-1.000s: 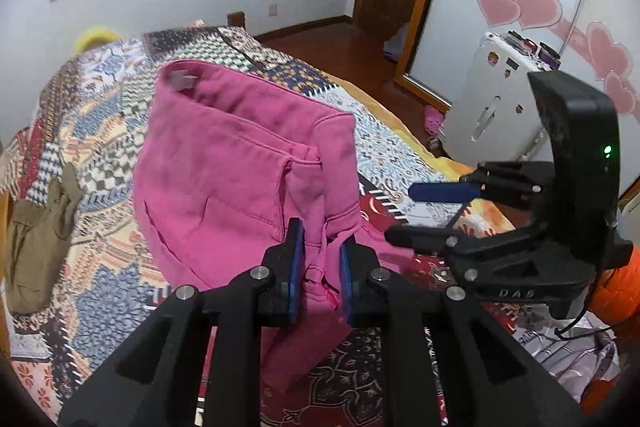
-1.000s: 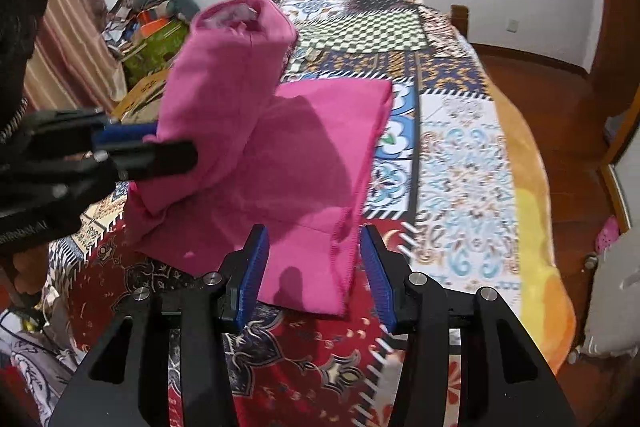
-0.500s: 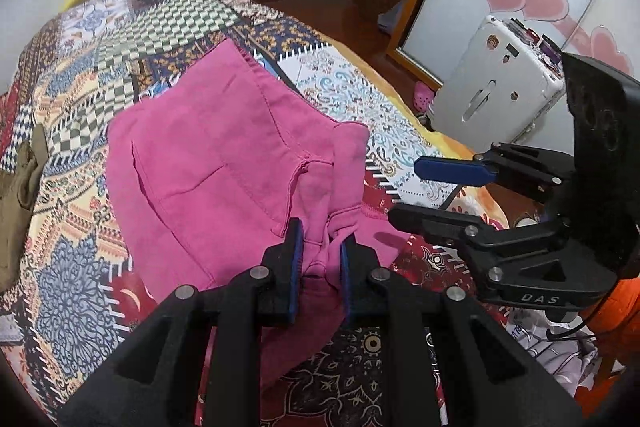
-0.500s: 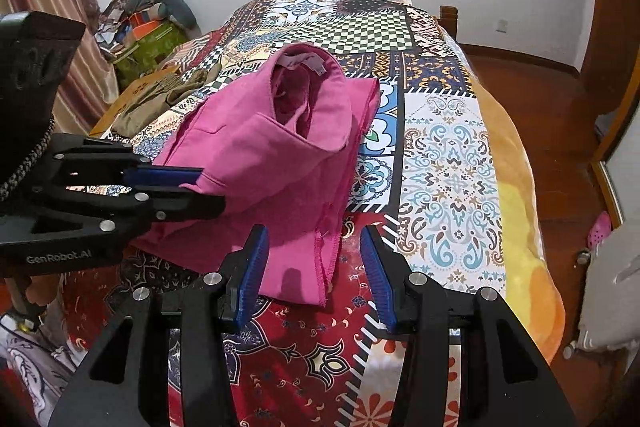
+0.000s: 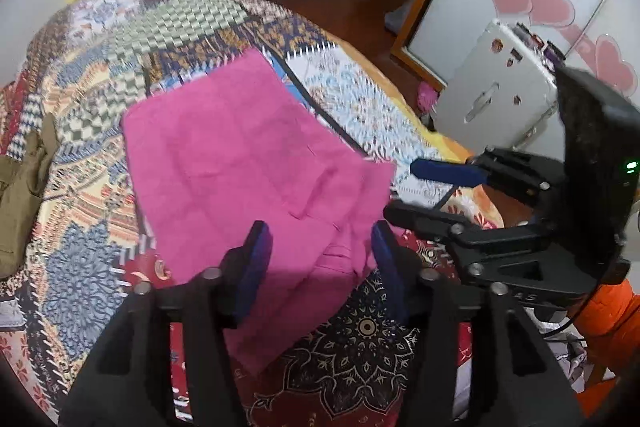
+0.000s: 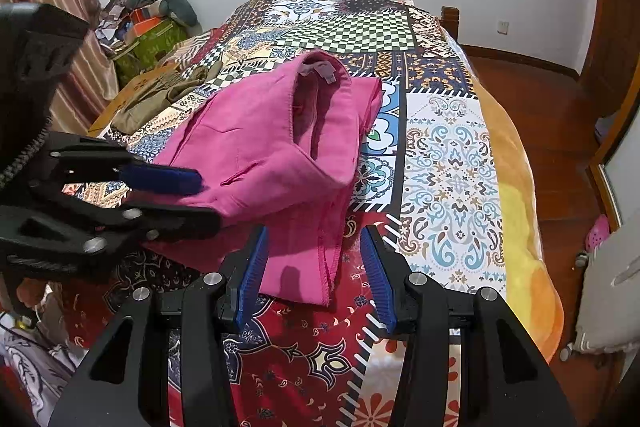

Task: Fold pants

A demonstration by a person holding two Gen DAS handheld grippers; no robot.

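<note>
Pink pants [image 5: 224,163] lie folded on the patchwork bed cover, their waistband end [image 6: 320,75] puffed up on top of the lower layer. My left gripper [image 5: 320,259] hovers over the near part of the pants. Its jaws are opening, the cloth lies under the gap and the blue pads [image 5: 254,267] do not press on it. In the right wrist view the left gripper [image 6: 208,201] reaches in from the left beside the pants [image 6: 264,151]. My right gripper [image 6: 314,263] stands open above the pants' near hem, holding nothing; the left wrist view shows the right gripper [image 5: 404,189] at the right.
An olive garment [image 6: 160,95] lies on the bed's left side, the same olive garment [image 5: 20,187] at the far left edge. A white suitcase [image 5: 496,99] stands on the wood floor beside the bed. Bags and clutter [image 6: 148,23] pile up by the curtain.
The left gripper lowered the lifted pink fabric onto the bed, over the lower layer, then opened and let it go. The right gripper kept still and open.
</note>
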